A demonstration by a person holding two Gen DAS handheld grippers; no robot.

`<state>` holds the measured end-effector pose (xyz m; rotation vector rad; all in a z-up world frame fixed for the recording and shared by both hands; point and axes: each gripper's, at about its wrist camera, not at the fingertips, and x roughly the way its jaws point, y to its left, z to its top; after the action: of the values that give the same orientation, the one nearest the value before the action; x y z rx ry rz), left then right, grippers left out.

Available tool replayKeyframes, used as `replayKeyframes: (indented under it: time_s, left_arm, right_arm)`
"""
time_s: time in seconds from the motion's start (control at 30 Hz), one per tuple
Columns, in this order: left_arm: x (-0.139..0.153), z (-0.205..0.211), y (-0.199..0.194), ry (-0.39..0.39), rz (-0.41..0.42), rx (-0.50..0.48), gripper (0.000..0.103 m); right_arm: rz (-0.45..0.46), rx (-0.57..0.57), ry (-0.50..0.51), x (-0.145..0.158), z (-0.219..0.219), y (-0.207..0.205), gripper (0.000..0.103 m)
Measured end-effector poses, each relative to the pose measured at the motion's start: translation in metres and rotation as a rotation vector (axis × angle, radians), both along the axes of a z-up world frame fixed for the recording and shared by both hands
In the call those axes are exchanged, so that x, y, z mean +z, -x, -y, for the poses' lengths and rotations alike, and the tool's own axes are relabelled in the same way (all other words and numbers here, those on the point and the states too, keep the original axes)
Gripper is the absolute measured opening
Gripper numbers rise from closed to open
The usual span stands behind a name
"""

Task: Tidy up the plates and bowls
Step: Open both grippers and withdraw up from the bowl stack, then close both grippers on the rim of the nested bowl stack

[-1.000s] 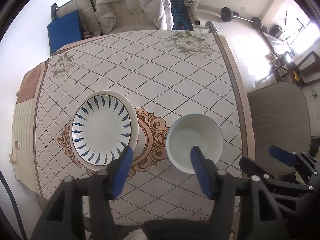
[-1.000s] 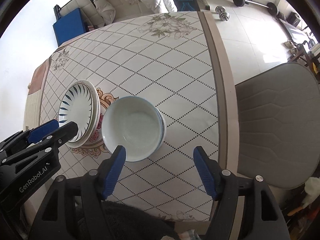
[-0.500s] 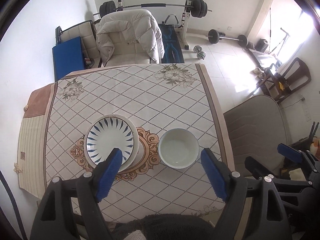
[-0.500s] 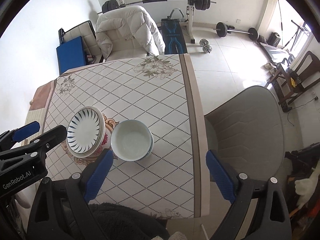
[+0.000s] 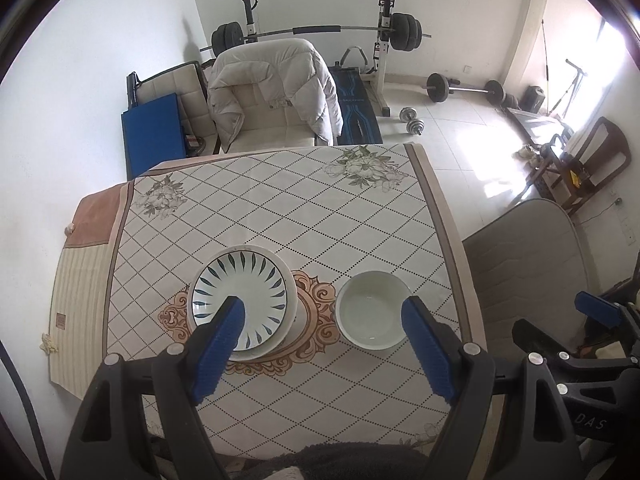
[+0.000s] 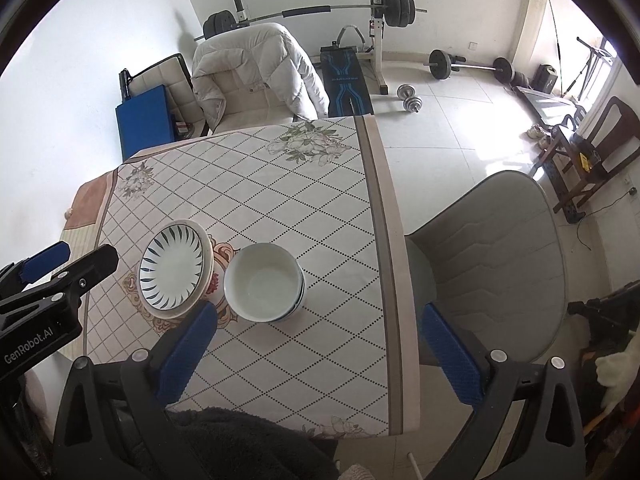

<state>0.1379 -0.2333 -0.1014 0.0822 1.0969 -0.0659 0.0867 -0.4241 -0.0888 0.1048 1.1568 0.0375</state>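
Observation:
A stack of plates, the top one white with blue leaf strokes, rests on the tiled-pattern tablecloth. Just to its right sits a stack of white bowls. My left gripper hovers high above both stacks, open and empty. In the right wrist view the plates and the bowls lie left of centre. My right gripper hangs above the table's right part, jaws opening wide, nothing between them. The left gripper shows at that view's left edge.
A chair draped with a white puffy jacket stands at the table's far end. A grey padded chair is off the table's right edge. A barbell rack, dumbbells and a blue mat lie beyond.
Both grippers have risen well away from the table and tilted up, so more of the room shows. Both pairs of jaws stand wider. The plates and bowls have not moved.

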Motion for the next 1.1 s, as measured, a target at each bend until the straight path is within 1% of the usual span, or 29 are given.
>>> replayKeyframes:
  time_s: [0.07,0.13,0.17,0.27,0.3,0.37,0.4,0.43,0.5,0.63,0.7,0.77,0.83,0.97,1.07,1.1]
  left_arm:
    - [-0.013,0.000,-0.007,-0.018,-0.018,0.002,0.080]
    - [-0.030,-0.003,-0.019,-0.017,-0.052,0.010,0.080]
    - [-0.040,-0.004,-0.026,-0.013,-0.075,0.008,0.080]
    - [-0.071,-0.007,-0.051,-0.015,-0.153,0.004,0.080]
    - [-0.081,-0.006,-0.059,-0.017,-0.183,-0.002,0.080]
    - [-0.104,-0.002,-0.076,0.014,-0.260,-0.048,0.080]
    - [-0.114,0.001,-0.083,0.020,-0.286,-0.068,0.078]
    - [-0.123,0.006,-0.090,0.037,-0.317,-0.111,0.078]
    - [-0.143,0.016,-0.104,0.030,-0.369,-0.165,0.076]
    - [-0.181,0.034,-0.130,0.049,-0.469,-0.277,0.075]
    - [-0.199,0.042,-0.140,0.047,-0.522,-0.331,0.074]
    - [-0.213,0.048,-0.148,0.048,-0.558,-0.375,0.074]
    - [-0.226,0.055,-0.152,0.067,-0.607,-0.419,0.074]
    - [-0.248,0.065,-0.151,0.060,-0.673,-0.465,0.074]
    - [-0.263,0.070,-0.147,0.062,-0.713,-0.481,0.070]
    - [-0.268,0.070,-0.145,0.065,-0.728,-0.478,0.065]
  right_arm:
    - [0.003,0.008,-0.018,-0.012,0.002,-0.006,0.103]
    - [-0.014,0.006,-0.056,-0.029,0.005,-0.016,0.103]
    - [-0.031,0.000,-0.094,-0.041,0.008,-0.021,0.103]
    - [-0.119,-0.024,-0.178,-0.085,0.015,-0.040,0.103]
    - [-0.137,-0.031,-0.195,-0.100,0.016,-0.044,0.103]
    - [-0.191,-0.041,-0.204,-0.133,0.017,-0.053,0.103]
    - [-0.213,-0.047,-0.214,-0.149,0.017,-0.057,0.103]
    - [-0.247,-0.058,-0.235,-0.165,0.018,-0.061,0.103]
    - [-0.298,-0.072,-0.321,-0.196,0.019,-0.065,0.103]
    - [-0.377,-0.104,-0.476,-0.245,0.018,-0.075,0.103]
    - [-0.400,-0.117,-0.535,-0.263,0.016,-0.079,0.103]
    - [-0.423,-0.139,-0.573,-0.279,0.015,-0.082,0.103]
    - [-0.446,-0.156,-0.612,-0.294,0.015,-0.084,0.103]
    - [-0.473,-0.180,-0.663,-0.319,0.013,-0.086,0.103]
    - [-0.492,-0.179,-0.705,-0.334,0.011,-0.088,0.102]
    - [-0.498,-0.177,-0.711,-0.337,0.009,-0.090,0.102]
